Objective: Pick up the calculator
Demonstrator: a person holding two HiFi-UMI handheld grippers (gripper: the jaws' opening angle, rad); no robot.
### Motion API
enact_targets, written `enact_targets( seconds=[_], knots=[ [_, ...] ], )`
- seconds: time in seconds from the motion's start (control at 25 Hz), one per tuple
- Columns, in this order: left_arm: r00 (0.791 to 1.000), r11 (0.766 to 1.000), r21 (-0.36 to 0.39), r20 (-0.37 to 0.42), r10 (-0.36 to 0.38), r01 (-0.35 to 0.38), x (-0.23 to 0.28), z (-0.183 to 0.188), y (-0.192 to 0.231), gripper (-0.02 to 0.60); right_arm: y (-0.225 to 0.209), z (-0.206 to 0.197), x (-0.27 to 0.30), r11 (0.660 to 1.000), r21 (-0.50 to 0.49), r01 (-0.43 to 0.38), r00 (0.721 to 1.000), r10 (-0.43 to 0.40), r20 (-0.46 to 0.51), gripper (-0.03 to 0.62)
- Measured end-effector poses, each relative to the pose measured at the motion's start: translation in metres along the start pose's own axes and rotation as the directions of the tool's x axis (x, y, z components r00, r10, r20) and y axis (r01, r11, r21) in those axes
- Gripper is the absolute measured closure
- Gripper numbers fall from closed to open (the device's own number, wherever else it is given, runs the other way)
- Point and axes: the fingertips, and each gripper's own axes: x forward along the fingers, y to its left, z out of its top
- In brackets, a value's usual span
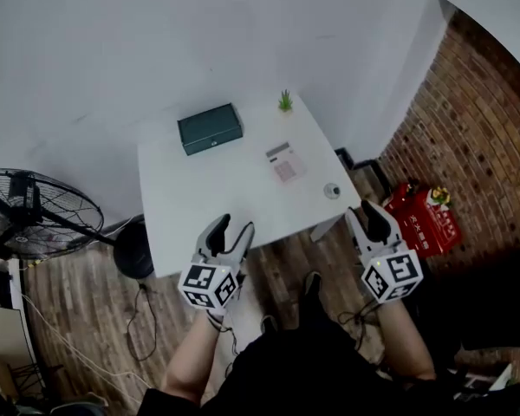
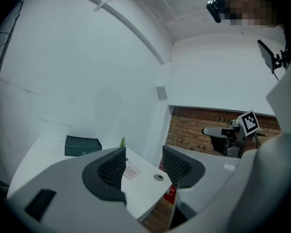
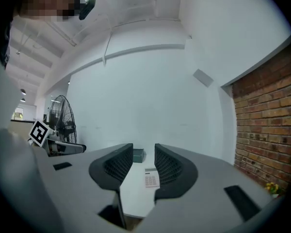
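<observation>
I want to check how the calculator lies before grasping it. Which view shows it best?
The head view: the calculator lies whole and unobstructed on the white table. The right gripper view shows it at a shallow angle, framed by the jaws. The left gripper view shows it small, at a jaw's edge.

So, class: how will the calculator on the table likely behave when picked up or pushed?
The calculator looks thin and flat, so probably stiff and light. Lying flat on the smooth table, it would likely slide rather than tip, and its low edges may be hard to grasp.
</observation>
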Motion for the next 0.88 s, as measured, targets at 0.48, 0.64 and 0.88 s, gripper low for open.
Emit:
enact_targets(
  seconds=[0.48, 0.64, 0.88],
  knots=[
    [0.986, 0.983, -0.093, -0.049, 0.157, -0.161, 0.115, 0.006, 0.016, 0.347, -0.111, 0.003, 0.132, 0.98, 0.08, -0.181, 0.983, 0.182, -0.008, 0.45],
    [0.976, 0.969, -0.124, -0.068, 0.205, -0.212, 0.14, -0.002, 0.022, 0.347, -0.132, -0.01, 0.165, 0.967, 0.113, -0.229, 0.972, 0.234, -0.033, 0.453],
    [0.967, 0.957, -0.159, -0.123, 0.225, -0.243, 0.163, -0.016, 0.035, 0.347, -0.146, -0.031, 0.211, 0.948, 0.173, -0.267, 0.956, 0.283, -0.075, 0.453]
  ],
)
